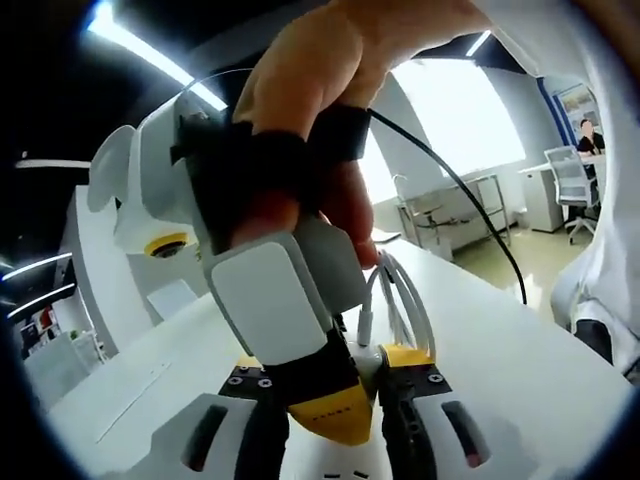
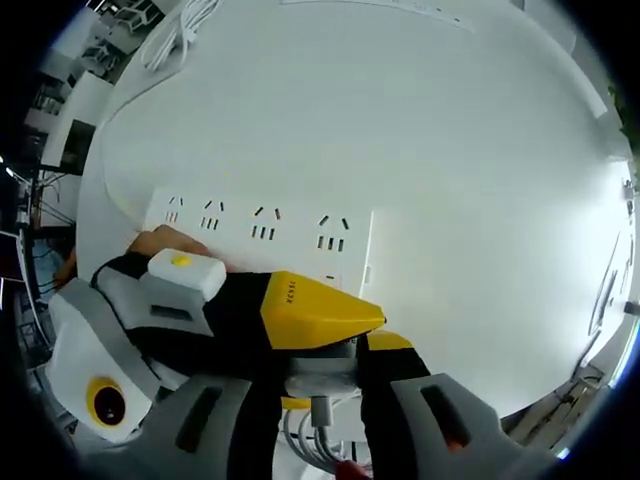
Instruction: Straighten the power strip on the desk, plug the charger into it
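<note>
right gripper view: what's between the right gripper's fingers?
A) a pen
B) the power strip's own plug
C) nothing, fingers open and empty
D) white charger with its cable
D: the right gripper has its fingers closed on the white charger, whose cable trails back toward the camera, just short of the power strip on the desk.

From my left gripper view I see a white surface point(image 1: 500, 340) running toward a bright window point(image 1: 460, 110) at upper right. Long ceiling light strips point(image 1: 150, 55) cross the dark upper left. At the far right stands a white office chair point(image 1: 572, 185) beside a desk, on a pale floor point(image 1: 510, 255), with a person seated behind it. In my right gripper view the same white surface point(image 2: 450, 130) spreads across the frame, and dark shelving point(image 2: 60, 110) sits at the left edge.
</note>
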{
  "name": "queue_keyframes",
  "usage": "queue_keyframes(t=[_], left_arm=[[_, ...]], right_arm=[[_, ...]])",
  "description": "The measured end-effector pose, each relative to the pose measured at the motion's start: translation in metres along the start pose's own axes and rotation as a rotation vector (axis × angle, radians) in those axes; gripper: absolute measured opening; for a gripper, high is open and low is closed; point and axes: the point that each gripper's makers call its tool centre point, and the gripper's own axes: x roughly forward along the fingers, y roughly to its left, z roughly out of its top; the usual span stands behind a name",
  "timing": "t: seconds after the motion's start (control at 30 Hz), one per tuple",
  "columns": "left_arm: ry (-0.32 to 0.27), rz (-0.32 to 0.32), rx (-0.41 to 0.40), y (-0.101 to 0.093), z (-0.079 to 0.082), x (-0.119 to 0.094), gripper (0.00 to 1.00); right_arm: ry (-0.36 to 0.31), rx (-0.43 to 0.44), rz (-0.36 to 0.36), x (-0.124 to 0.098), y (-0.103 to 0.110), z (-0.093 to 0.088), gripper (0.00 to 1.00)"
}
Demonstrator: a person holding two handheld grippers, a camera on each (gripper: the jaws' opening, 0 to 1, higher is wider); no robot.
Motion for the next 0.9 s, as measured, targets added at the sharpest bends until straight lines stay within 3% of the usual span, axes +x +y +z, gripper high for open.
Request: queue_keyframes(t=[0.3, 0.47, 0.57, 0.7, 0.77, 0.83, 0.9], left_arm=[[-0.001, -0.014, -0.011, -0.002, -0.001, -0.001, 0.31], [0.002, -0.008, -0.013, 0.000, -0.001, -0.001, 0.31], [0.003, -0.007, -0.013, 0.000, -0.001, -0.001, 0.31], [0.005, -0.004, -0.016, 0.001, -0.002, -0.001, 0.31], [0.006, -0.004, -0.013, 0.001, -0.002, -0.002, 0.31], [0.006, -0.004, -0.013, 0.000, -0.001, -0.002, 0.31], [0.005, -0.004, -0.013, 0.000, -0.001, -0.002, 0.31]], right_arm=[[-0.068, -0.103, -0.012, -0.003, 0.008, -0.007, 0.30], [-0.112, -0.124, 0.027, -0.009, 0.015, -0.008, 0.32], [-0.157, -0.109, 0.068, -0.018, 0.020, -0.006, 0.37], [-0.256, -0.165, 0.112, -0.048, 0.026, -0.007, 0.39], [-0.292, -0.185, 0.112, -0.061, 0.022, -0.006, 0.34], [-0.320, -0.229, 0.120, -0.070, 0.022, -0.008, 0.22], [-0.307, -0.285, 0.122, -0.071, 0.024, -0.011, 0.12]])
